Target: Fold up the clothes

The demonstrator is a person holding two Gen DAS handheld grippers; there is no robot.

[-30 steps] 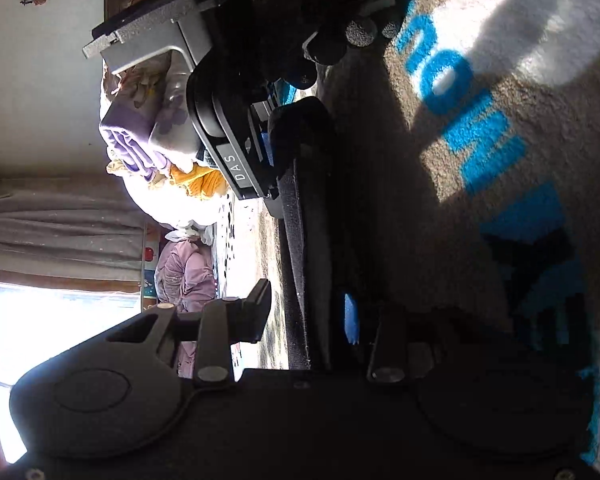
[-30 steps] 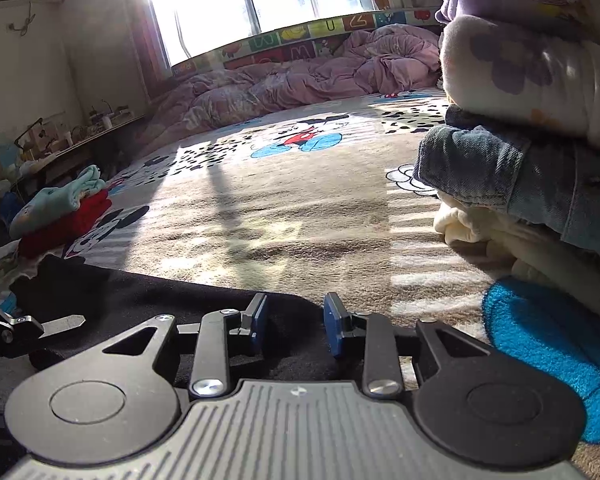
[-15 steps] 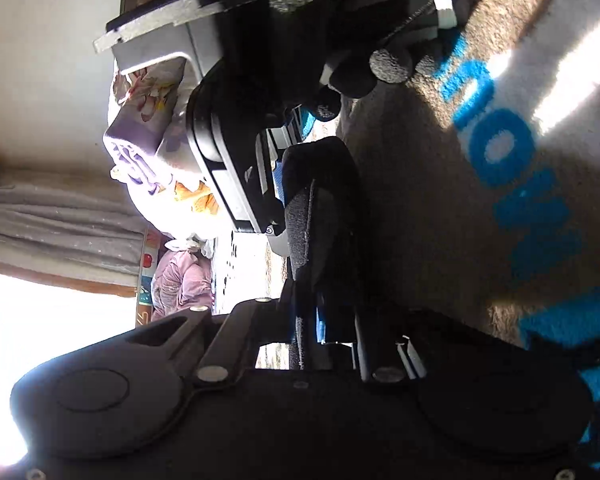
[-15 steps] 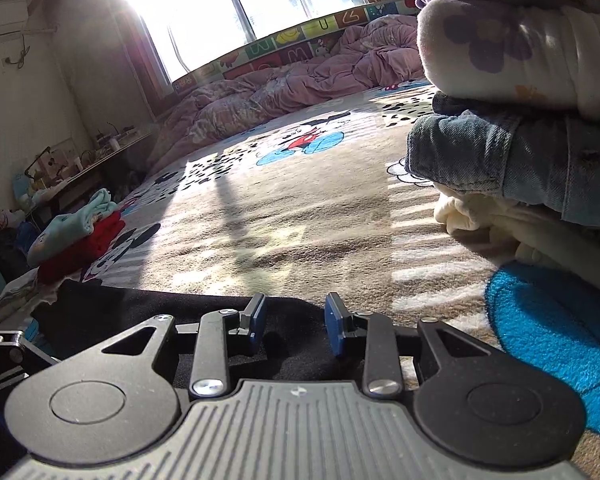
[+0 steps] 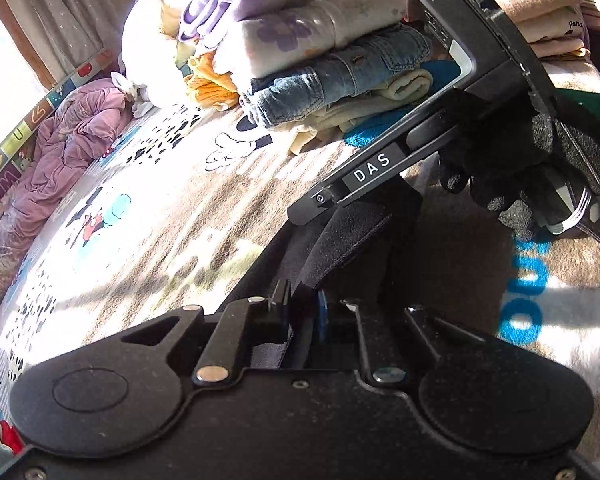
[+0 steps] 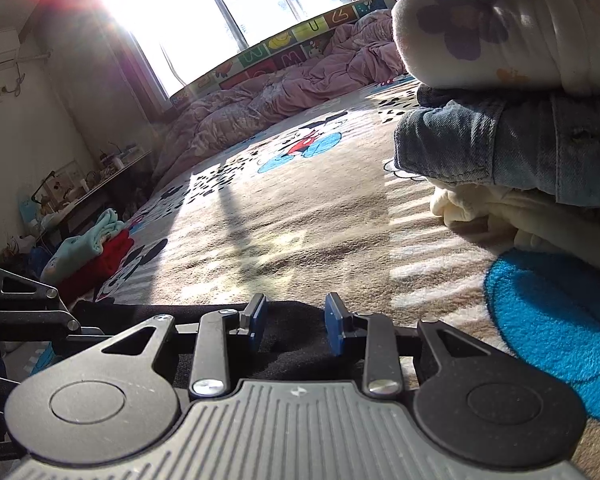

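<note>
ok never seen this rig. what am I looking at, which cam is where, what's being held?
No robot arm: a person holds a two-finger gripper in each hand, each with a fisheye camera looking along its fingers.

Left wrist view: the left gripper is shut on a fold of the black garment. The other gripper's body, labelled DAS, crosses the top right, held by a black-gloved hand.

Right wrist view: the right gripper is open, its blue pads on either side of the same black cloth, not clamped.

Everything lies on a cartoon-print blanket. A stack of folded clothes, including a folded denim piece, sits to the right.
</note>
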